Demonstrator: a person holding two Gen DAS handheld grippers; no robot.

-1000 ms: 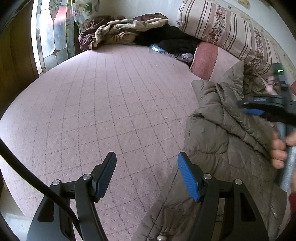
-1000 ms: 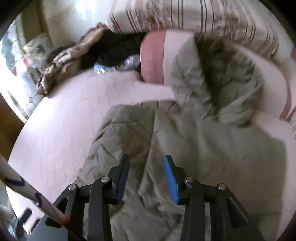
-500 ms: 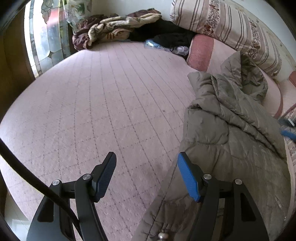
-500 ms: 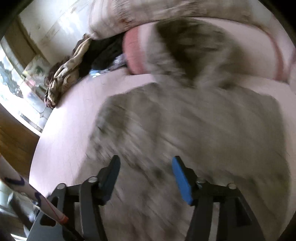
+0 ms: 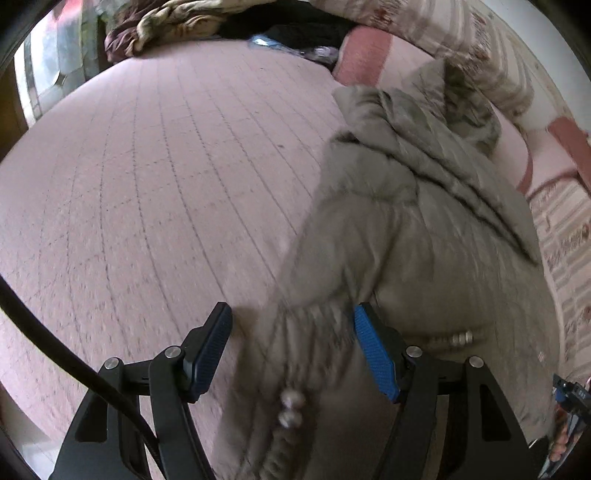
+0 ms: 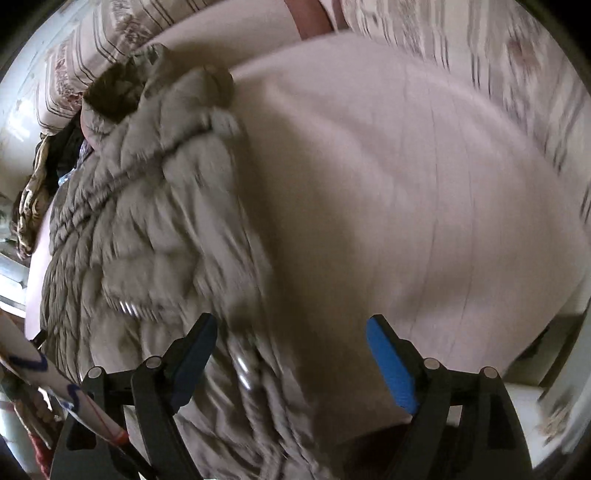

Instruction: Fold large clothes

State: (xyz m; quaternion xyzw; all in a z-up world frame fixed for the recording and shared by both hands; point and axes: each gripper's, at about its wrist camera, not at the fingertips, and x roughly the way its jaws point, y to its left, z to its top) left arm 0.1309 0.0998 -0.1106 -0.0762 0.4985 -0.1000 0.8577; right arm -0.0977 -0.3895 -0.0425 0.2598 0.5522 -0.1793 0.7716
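Note:
A khaki quilted hooded coat [image 5: 424, 236] lies spread on the pink quilted bed cover [image 5: 147, 166], its hood toward the pillows. My left gripper [image 5: 291, 332] hangs open over the coat's near left edge; a gathered strip with metal snaps [image 5: 288, 406] runs between its blue pads without being pinched. In the right wrist view the coat [image 6: 147, 221] fills the left half. My right gripper [image 6: 288, 347] points down over the coat's right edge, and its jaws are opening. The coat's edge and bare cover lie between them, ungripped.
Striped floral pillows [image 5: 443, 37] line the head of the bed. A heap of blankets and dark clothes [image 5: 184, 18] sits at the far end beside a window [image 5: 48, 66]. The bed's edge [image 6: 535, 332] drops off at the lower right of the right wrist view.
My left gripper has moved right and down over the coat's near edge. My right gripper has swept across the coat to its right side, rolling as it went, and its jaws have spread wider.

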